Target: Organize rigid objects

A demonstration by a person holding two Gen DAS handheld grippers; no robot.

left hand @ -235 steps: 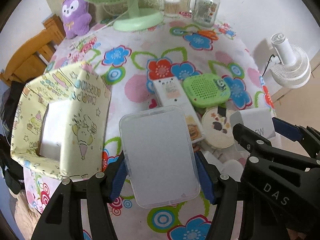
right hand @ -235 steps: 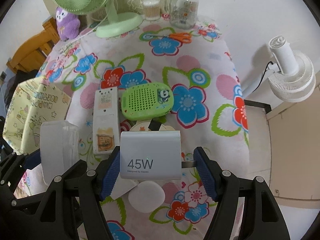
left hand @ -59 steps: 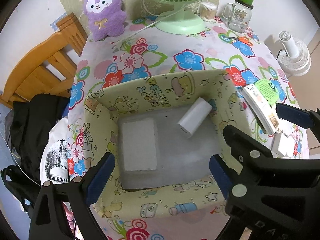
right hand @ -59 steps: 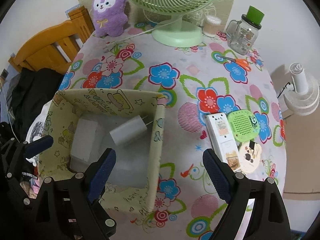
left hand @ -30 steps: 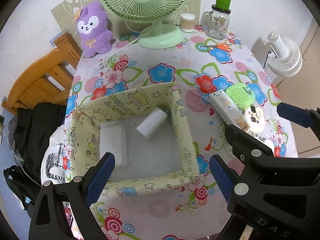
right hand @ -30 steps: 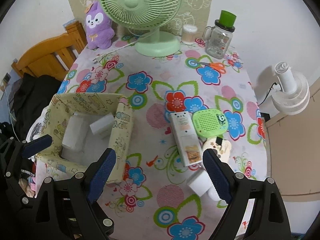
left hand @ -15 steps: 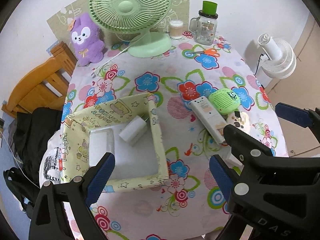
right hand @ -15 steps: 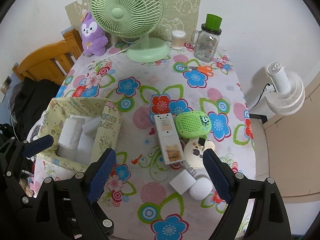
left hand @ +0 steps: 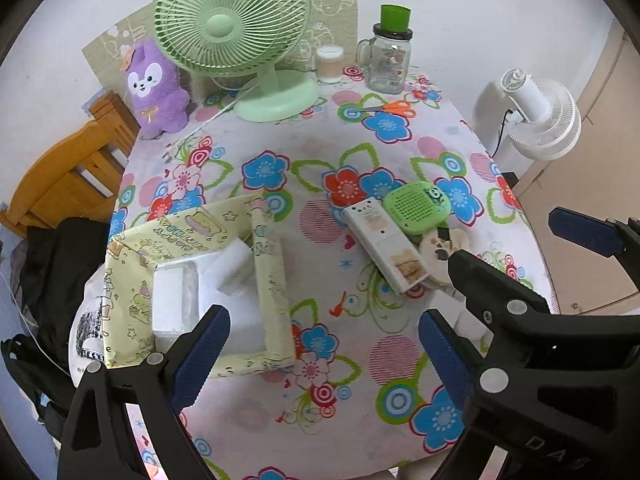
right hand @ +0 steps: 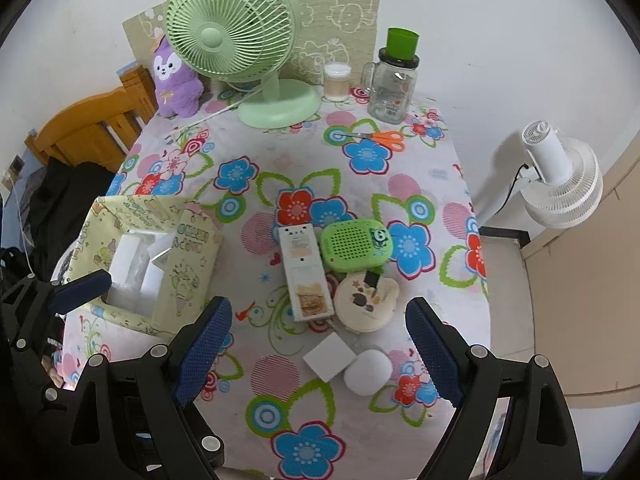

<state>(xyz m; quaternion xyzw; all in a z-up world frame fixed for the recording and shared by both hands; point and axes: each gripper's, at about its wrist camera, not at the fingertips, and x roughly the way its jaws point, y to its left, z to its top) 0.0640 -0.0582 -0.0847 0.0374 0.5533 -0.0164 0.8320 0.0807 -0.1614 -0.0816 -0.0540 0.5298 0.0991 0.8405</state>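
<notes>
A yellow cartoon-print box [left hand: 272,272] [right hand: 196,264] stands at the table's left edge with a clear plastic case [left hand: 174,304] [right hand: 128,264] and a white charger [left hand: 234,270] [right hand: 158,264] inside. To its right lie a white remote [left hand: 384,248] [right hand: 304,268], a green speaker [left hand: 418,206] [right hand: 356,244], a round patterned tin [right hand: 366,300], a white square block [right hand: 329,357] and a white round case [right hand: 367,371]. My left gripper [left hand: 320,360] hovers open above the box's near right corner. My right gripper [right hand: 318,352] hangs open over the white block, holding nothing.
At the back stand a green desk fan [right hand: 240,52], a purple plush [right hand: 174,80], a glass jar with a green lid [right hand: 394,80], a small cup [right hand: 337,82] and orange scissors [right hand: 380,136]. A wooden chair [right hand: 92,132] is left; a white floor fan [right hand: 560,176] is right.
Both grippers have drawn back and to the right from the box, so more of the table shows. The box with its contents has slid left in both views. Both stay open.
</notes>
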